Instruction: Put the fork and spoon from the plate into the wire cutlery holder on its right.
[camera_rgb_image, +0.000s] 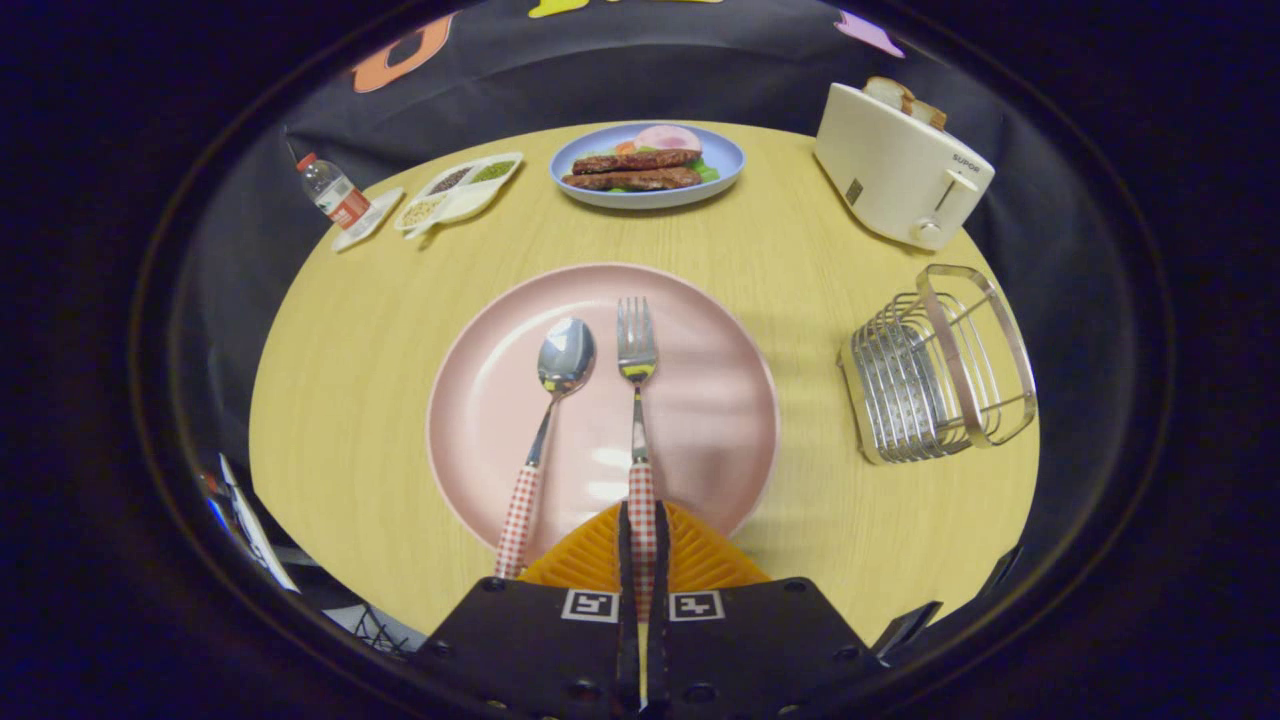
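**Now the fork is pinched at its handle, spoon waits beside it**

Right, the gripper (641, 560) has its orange fingers (590, 562) drawn close together and clamped on the checked handle of the fork (637, 400), which lies on the pink plate (720, 420) with tines pointing to 12 o'clock. The spoon (555, 400) lies just beside it at 9 o'clock, nearly parallel, apart from it. Both look light, stiff and slick in the metal; the patterned handle end seems the sure place to hold. The wire cutlery holder (935, 365) sits on the worktop (350, 400) at 3 o'clock of the plate, well apart. Beyond it at 1 o'clock stands a toaster (900, 165); a food plate (648, 165), a snack tray (460, 188) and a bottle (332, 192) line the far side. Nothing seems to block the path across.
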